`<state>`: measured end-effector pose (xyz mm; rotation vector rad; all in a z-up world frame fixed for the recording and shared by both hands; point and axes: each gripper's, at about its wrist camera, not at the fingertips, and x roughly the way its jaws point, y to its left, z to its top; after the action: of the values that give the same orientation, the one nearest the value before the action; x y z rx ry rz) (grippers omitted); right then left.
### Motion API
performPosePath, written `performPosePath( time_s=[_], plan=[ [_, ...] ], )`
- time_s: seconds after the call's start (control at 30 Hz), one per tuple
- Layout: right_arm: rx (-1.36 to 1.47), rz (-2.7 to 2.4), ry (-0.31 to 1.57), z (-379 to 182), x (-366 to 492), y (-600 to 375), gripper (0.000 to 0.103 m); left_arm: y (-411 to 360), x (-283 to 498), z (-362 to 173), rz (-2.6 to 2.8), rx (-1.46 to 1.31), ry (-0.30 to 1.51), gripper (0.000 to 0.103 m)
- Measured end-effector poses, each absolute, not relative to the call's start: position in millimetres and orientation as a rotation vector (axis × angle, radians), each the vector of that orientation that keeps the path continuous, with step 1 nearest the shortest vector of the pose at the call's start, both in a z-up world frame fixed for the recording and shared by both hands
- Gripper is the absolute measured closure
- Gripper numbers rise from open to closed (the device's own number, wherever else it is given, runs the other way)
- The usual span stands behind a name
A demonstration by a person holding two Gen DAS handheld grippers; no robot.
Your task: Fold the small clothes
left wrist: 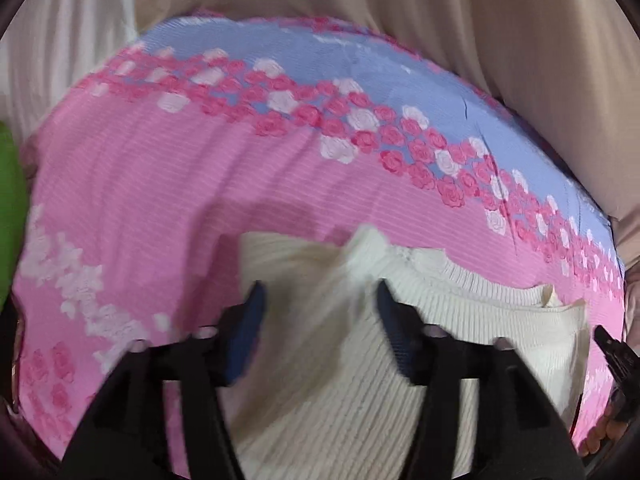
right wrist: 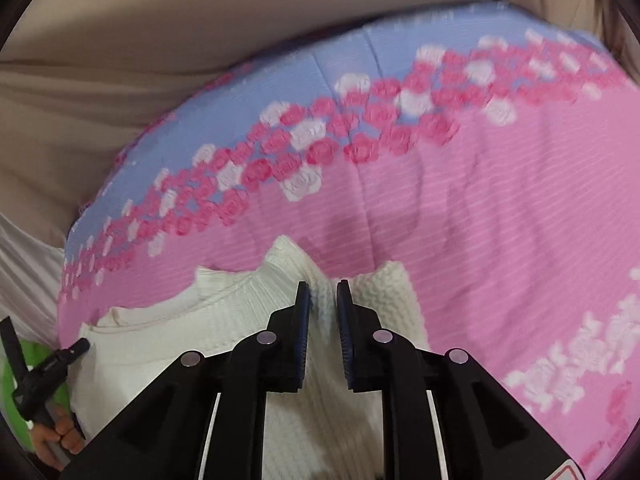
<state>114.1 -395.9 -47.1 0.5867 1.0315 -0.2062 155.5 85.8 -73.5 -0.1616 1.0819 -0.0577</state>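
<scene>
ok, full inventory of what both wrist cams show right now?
sweater: 1, cream ribbed knit, lying on the bedspread, under both tongs
bedspread: 1, pink and pale blue with a band of roses, covering the surface
beige fabric: folds behind the bedspread
green thing: 1, at the bedspread's edge, kind unclear
left tongs: black with blue pads, open over the sweater
right tongs: nearly closed, a ridge of sweater between the pads, contact unclear
hand: 1, holding the left tongs

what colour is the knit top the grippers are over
Cream white, ribbed knit top. It shows best in the right wrist view, lying on the pink floral bedspread.
</scene>
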Motion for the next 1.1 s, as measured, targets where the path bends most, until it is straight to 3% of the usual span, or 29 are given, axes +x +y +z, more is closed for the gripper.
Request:
performPosePath(
  time_s=[0.03,0.17,0.33,0.57,0.6,0.67,0.7,0.73,0.87,0.9,1.0,1.1],
  plan=[
    [0.553,-0.209,0.993,-31.2,101.1,-388.5,0.084,93.3,145.0,-69.3,-0.033,-0.163,1.062,0.024],
    [0.507,-0.114,0.968,-7.8,57.0,-349.6,0.077,124.4,96.0,-78.6,0.002,-0.187,1.117,0.023],
    [0.362,-0.094,1.150,-71.3,19.7,-307.8,0.076,171.4,33.8,-124.7,0.045,-0.440,1.283,0.020],
    [0.399,0.077,1.081,-7.3,48.3,-269.1,0.072,176.2,23.2,-125.8,0.046,-0.476,1.220,0.009],
    [0.393,0.114,1.074,-0.1,55.3,-257.6,0.072,175.5,23.4,-125.8,0.055,-0.487,1.214,0.011],
    [0.381,0.208,1.070,5.7,79.0,-227.9,0.072,174.8,21.9,-123.2,0.031,-0.488,1.202,0.035],
    [0.375,0.238,1.079,3.3,91.1,-215.9,0.072,172.3,23.1,-122.7,-0.070,-0.517,1.206,0.079],
    [0.351,0.267,1.103,-4.4,107.7,-198.2,0.072,170.6,24.6,-123.3,-0.113,-0.544,1.232,0.088],
    [0.217,0.244,1.260,-61.7,148.6,-154.1,0.071,170.3,8.5,-85.8,-0.173,-0.585,1.144,0.094],
    [0.208,0.243,1.205,-62.4,147.2,-151.2,0.066,166.5,5.8,-73.3,-0.199,-0.581,1.117,0.094],
    [0.159,0.246,1.211,-56.2,145.4,-142.7,0.061,132.0,4.8,-28.4,-0.315,-0.523,1.032,0.095],
    [0.274,0.282,1.213,-42.3,137.6,-163.6,0.061,71.2,16.3,6.1,-0.481,-0.411,0.978,0.095]
  ],
)
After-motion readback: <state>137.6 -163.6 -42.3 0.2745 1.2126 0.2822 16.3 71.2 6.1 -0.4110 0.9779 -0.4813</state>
